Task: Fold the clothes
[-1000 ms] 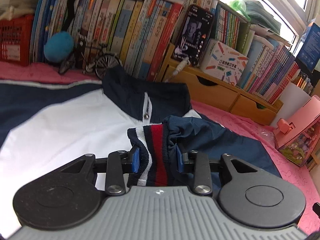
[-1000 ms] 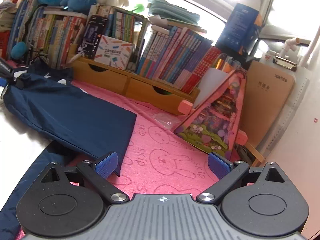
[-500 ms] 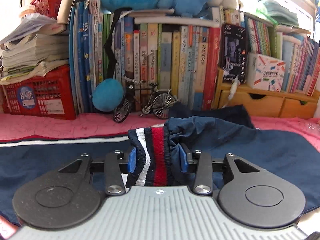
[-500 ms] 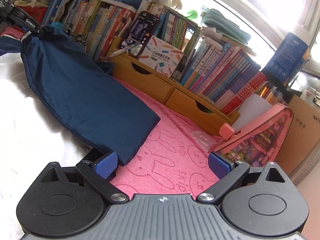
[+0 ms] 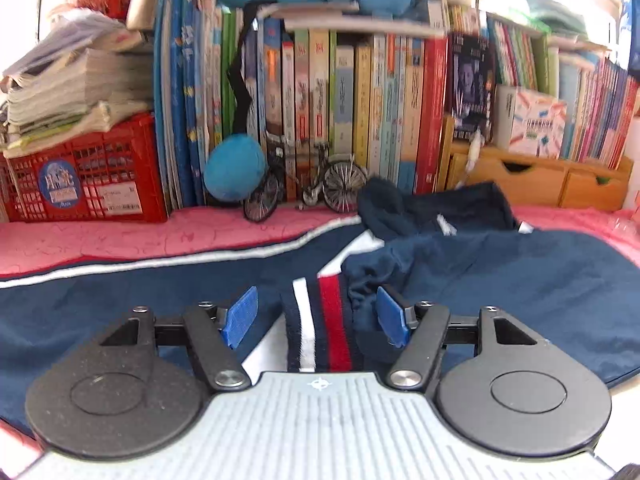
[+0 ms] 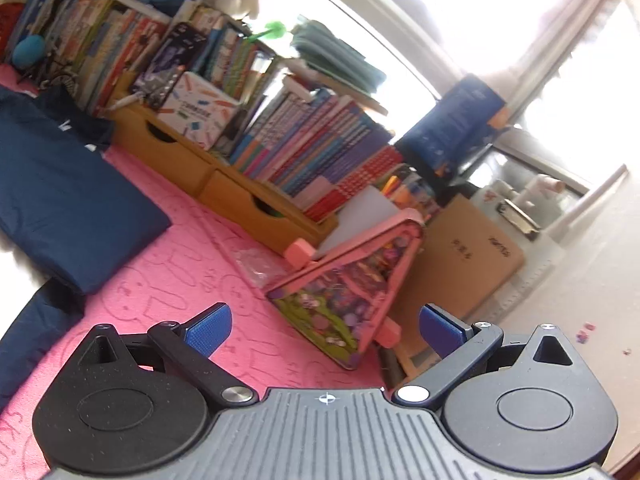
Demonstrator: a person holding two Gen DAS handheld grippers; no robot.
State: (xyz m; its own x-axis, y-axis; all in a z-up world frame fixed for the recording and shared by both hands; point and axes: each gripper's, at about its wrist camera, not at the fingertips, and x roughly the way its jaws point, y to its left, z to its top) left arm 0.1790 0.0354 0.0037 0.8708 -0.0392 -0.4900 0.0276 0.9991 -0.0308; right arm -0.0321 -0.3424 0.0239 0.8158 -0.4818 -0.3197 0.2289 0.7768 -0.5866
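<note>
A navy and white jacket (image 5: 500, 280) lies spread on the pink mat (image 5: 120, 240). Its right sleeve is folded across the body, and the striped red, white and navy cuff (image 5: 320, 320) lies between the pads of my left gripper (image 5: 318, 318). The left gripper is open, with both blue pads clear of the cuff. In the right wrist view the folded navy sleeve (image 6: 68, 200) lies at the left. My right gripper (image 6: 324, 328) is open and empty above the mat (image 6: 192, 272), to the right of the jacket.
Books (image 5: 340, 100), a red crate (image 5: 84, 176), a toy bicycle (image 5: 308, 192) and wooden drawers (image 5: 532, 176) line the back edge. A pink toy case (image 6: 352, 284) and a cardboard box (image 6: 460, 260) stand at the right of the mat.
My left gripper has opened and let go of the striped cuff, which now rests on the jacket. My right gripper has swung right, away from the jacket, still open.
</note>
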